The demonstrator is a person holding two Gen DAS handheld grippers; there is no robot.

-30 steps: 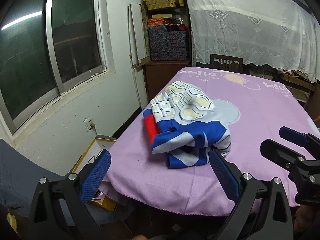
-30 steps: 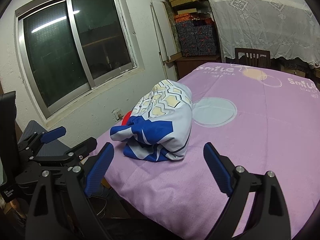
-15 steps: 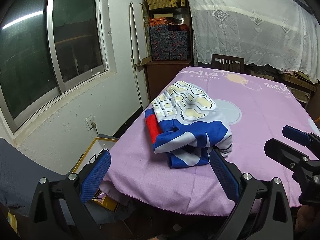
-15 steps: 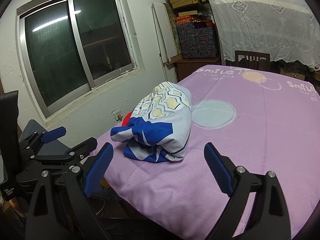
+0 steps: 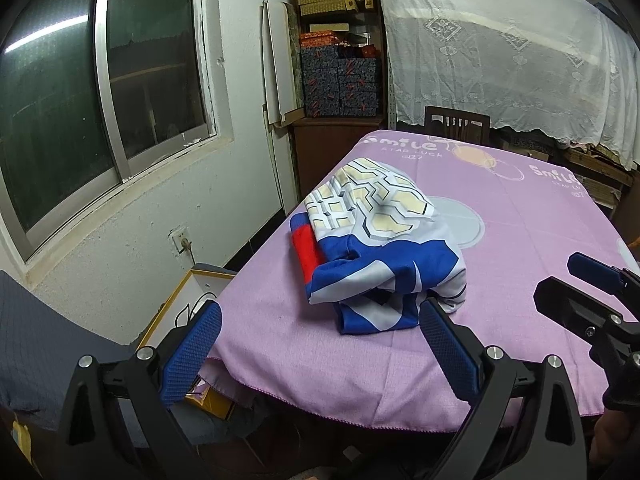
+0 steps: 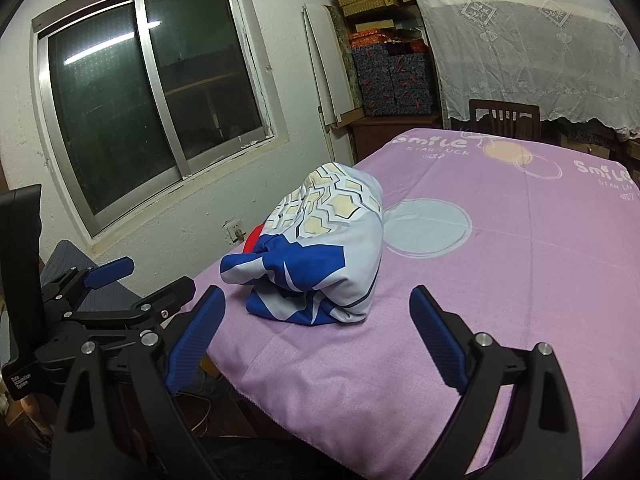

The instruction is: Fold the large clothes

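Purple-clothed bench (image 5: 520, 240) is carrying the folded garment (image 5: 380, 256) near its window-side edge. Blue, white and red fabric is looking soft, light, slippery; best pinching at the near folded edge. Left tongs (image 5: 320, 350) and right tongs (image 6: 316, 338) are hovering just short of it, both spread wide, gripping nothing. Cloth print is reading "Smile STAR LUCK".
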